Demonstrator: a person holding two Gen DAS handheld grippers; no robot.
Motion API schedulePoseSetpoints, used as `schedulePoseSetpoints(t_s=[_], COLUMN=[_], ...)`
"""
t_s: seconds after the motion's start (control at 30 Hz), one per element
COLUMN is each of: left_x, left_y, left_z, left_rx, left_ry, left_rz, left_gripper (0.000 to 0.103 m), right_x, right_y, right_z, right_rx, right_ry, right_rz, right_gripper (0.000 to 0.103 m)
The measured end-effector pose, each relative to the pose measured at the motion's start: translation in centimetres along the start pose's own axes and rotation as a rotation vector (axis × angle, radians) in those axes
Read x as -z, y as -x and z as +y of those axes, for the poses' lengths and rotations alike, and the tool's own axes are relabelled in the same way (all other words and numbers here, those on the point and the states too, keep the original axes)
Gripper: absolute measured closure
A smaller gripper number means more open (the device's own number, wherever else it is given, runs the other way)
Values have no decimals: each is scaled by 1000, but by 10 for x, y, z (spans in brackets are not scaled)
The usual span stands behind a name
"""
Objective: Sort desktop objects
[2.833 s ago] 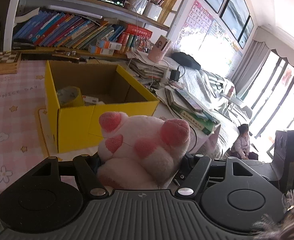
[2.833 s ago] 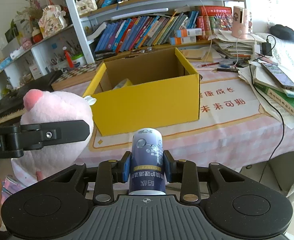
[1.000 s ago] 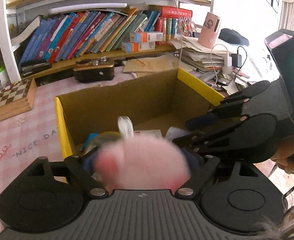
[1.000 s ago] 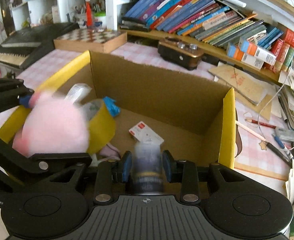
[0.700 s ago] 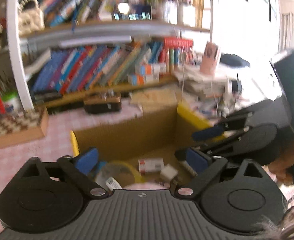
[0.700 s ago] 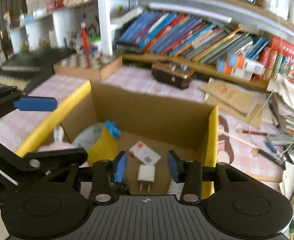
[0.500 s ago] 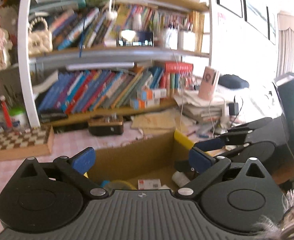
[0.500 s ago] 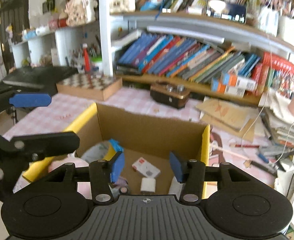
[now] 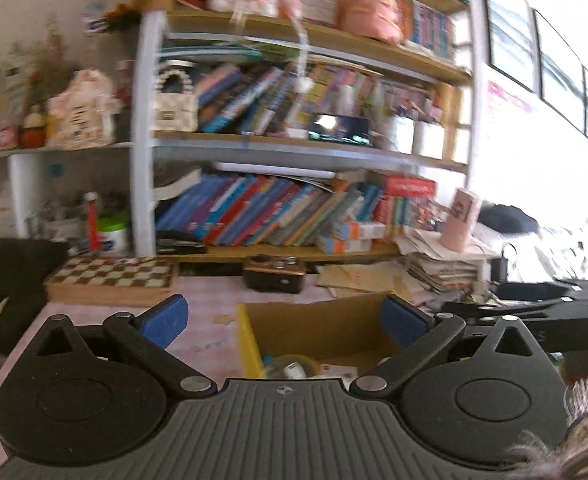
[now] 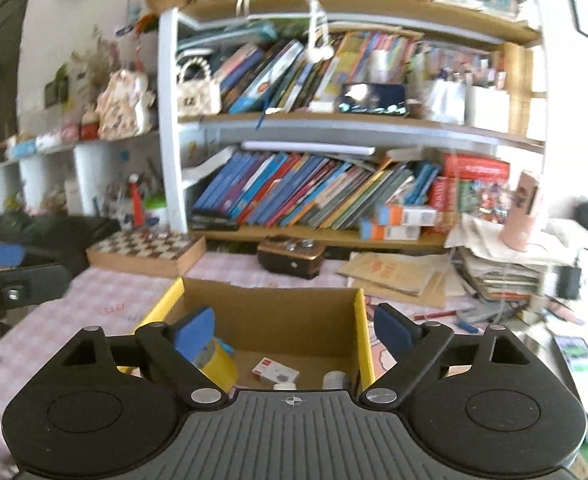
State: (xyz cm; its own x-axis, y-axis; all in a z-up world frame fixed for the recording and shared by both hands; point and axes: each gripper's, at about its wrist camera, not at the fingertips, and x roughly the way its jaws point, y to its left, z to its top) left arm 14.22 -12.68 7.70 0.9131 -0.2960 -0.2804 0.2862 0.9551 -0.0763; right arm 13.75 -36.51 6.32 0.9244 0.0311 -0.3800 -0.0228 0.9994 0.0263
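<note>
The yellow cardboard box [image 10: 363, 332] is the landmark here; it sits on a pink checked tablecloth [image 10: 106, 292], top open.

L gripper [image 9: 284, 320]: jaws spread wide, blue pads [image 9: 164, 320] well apart, nothing btwn them. It hangs above and just in front of the box, whose near left corner shows btwn the fingers.

R gripper [image 10: 294, 330]: jaws opening, already wide, nothing btwn the pads, also above the box's near side. In the L wrist view it shows as black arms [image 9: 533, 312] at the box's right.

Inside the box: yellow tape roll [image 10: 216, 362] at the left wall, small white-and-red carton [image 10: 276, 372] on the floor near mid, a white round cap [image 10: 333, 378] by the right wall, and another small white item [image 10: 284, 387] at the near edge, mostly hidden by the gripper body. Can't tell what else lies lower down; gripper bodies cover the front part.

Behind the box: brown radio-like case [image 10: 292, 258], then a bookshelf [image 10: 333, 196] full of leaning books. Back-left of the box: wooden chessboard [image 10: 146, 250]. Right of the box: loose brown papers [image 10: 393, 272], a paper stack [image 10: 501, 268] w/ a pink cup [image 10: 523, 210] on top, a red pen [image 10: 433, 315] on the cloth, and a phone [image 10: 579, 354] further right.
</note>
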Motion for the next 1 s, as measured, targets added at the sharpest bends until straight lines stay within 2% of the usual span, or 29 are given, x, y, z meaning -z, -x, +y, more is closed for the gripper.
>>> schedulePoseSetpoints(t_s=[0.23,0.47,0.6,0.7,1.0], left_x=[20,40,50,57,87], left_y=[47,84,102,115,157], left_z=[31,50,62,68,69], left_rx=[-42,-15,-23,-38,-12], left_ry=[66,103,134,140,168], left_rz=[2,39,61,71,135], left_gripper=[0,0,0,0,0], right_x=[20,46,62,74,104], right_y=[29,58,75,88,128], right_z=[22,53,74,87,123], right_rx=[25,40,81,91,85], right_ry=[-41,-51,-37,-33,-33], right_rz=[34,76,91,111,146], right_gripper=[12,11,8,7,6])
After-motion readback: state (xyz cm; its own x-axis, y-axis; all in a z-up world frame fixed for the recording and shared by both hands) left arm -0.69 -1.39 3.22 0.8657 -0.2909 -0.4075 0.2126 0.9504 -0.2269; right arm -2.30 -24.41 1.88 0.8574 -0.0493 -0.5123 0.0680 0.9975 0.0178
